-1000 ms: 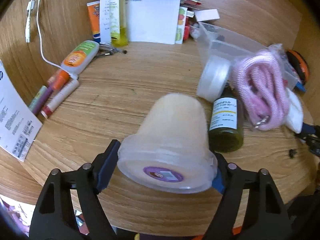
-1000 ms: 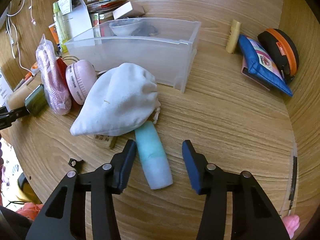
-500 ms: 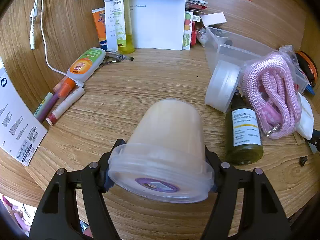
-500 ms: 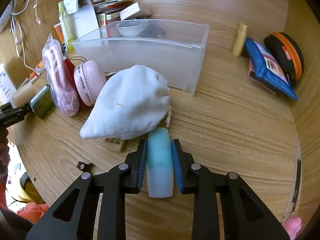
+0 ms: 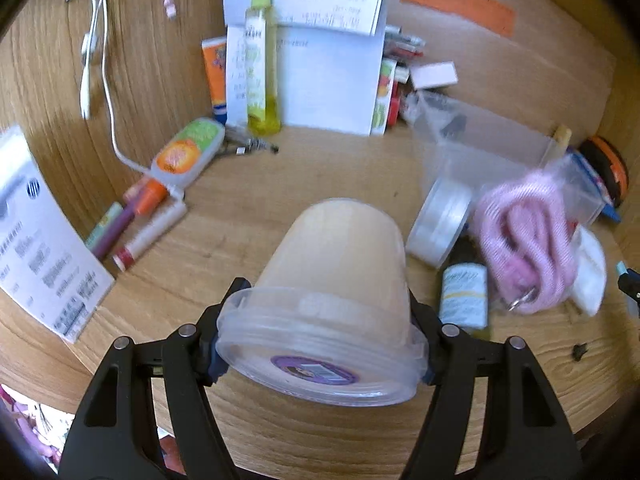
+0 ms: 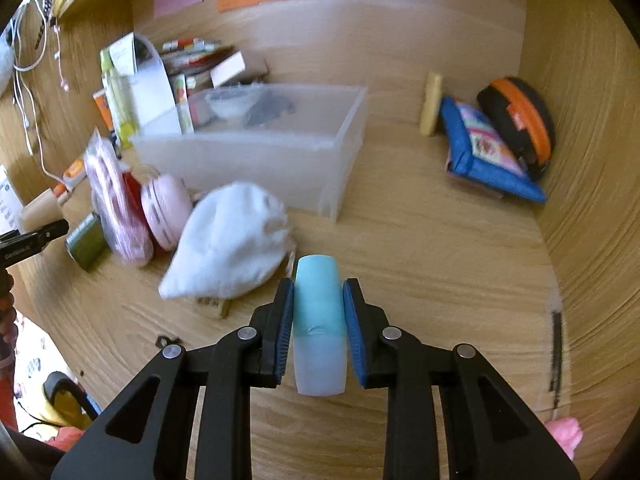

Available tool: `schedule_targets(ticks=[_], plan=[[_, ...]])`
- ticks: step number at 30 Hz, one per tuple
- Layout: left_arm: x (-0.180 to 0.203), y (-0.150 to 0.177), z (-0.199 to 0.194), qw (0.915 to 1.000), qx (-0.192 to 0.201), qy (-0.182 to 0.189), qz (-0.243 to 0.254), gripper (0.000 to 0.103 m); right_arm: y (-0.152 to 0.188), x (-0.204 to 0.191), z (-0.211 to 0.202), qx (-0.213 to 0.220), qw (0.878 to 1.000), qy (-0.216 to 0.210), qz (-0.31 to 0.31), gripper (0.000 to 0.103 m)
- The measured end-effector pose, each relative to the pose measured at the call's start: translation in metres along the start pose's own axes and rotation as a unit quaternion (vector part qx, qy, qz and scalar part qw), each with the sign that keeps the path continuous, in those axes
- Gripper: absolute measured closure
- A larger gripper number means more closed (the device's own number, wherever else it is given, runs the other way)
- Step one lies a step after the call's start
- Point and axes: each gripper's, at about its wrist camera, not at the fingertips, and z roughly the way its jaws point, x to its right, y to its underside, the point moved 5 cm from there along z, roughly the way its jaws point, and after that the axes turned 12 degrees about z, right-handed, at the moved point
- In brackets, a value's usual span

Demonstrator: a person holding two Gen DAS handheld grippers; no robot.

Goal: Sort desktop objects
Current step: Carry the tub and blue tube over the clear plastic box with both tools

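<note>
Left gripper (image 5: 320, 344), hand-held: jaws just closed in, now clamped on lidded tub (image 5: 336, 280) w/ cream contents, tub tipped so its purple-labelled lid faces camera, held above wooden desk (image 5: 320, 168). L→R on desk: markers (image 5: 136, 220), orange-green pack (image 5: 188, 152), yellow spray bottle (image 5: 260, 68) upright at back, round clear jar (image 5: 440, 220) on its side, dark green bottle (image 5: 464, 296), pink cord in clear bag (image 5: 528, 240). Right gripper (image 6: 318, 328): jaws just closed, blue pads pressing both sides of teal/white tube (image 6: 319, 320), lifted off desk. Left of it, white drawstring pouch (image 6: 232, 240); behind, translucent bin (image 6: 280, 152) holding a white bowl (image 6: 234, 104) + dark item, unclear. Far right: blue pouch (image 6: 484, 152), black-orange case (image 6: 520, 124).
</note>
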Motion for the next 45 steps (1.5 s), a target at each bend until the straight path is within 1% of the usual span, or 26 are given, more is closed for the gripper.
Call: schedule_targets(ticks=[5,14,17,20,23,28,33,38,45], plan=[[0.004,-0.027,-0.018,0.9995,0.028,0.012,0.012,0.034,-0.019,-0.007,-0.014,0.030,0.999,-0.005,-0.008,0.080],[0.015,-0.086,-0.044,0.9944,0.059,0.082,0.034,0.034,-0.055,-0.025,-0.030,0.067,0.997,-0.026,-0.022,0.080],[0.022,-0.108,-0.049,0.9919,0.067,0.097,0.046,0.034,-0.067,-0.029,-0.029,0.074,0.997,-0.027,-0.028,0.080],[0.030,-0.128,-0.052,0.9900,0.078,0.100,0.062,0.034,-0.079,-0.031,-0.026,0.077,0.996,-0.029,-0.032,0.080],[0.040,-0.147,-0.050,0.9875,0.082,0.112,0.074,0.034,-0.092,-0.034,-0.020,0.082,0.996,-0.028,-0.037,0.080],[0.057,-0.169,-0.034,0.9846,0.074,0.124,0.098,0.034,-0.115,-0.042,-0.008,0.081,0.995,-0.034,-0.044,0.080],[0.075,-0.182,-0.006,0.9811,0.049,0.146,0.117,0.034,-0.134,-0.048,0.008,0.074,0.995,-0.037,-0.052,0.080],[0.092,-0.192,0.026,0.9781,0.018,0.159,0.133,0.034,-0.147,-0.053,0.034,0.046,0.996,-0.047,-0.056,0.080],[0.114,-0.197,0.073,0.9728,-0.031,0.165,0.159,0.034,-0.152,-0.060,0.074,0.005,0.997,-0.044,-0.068,0.080]])
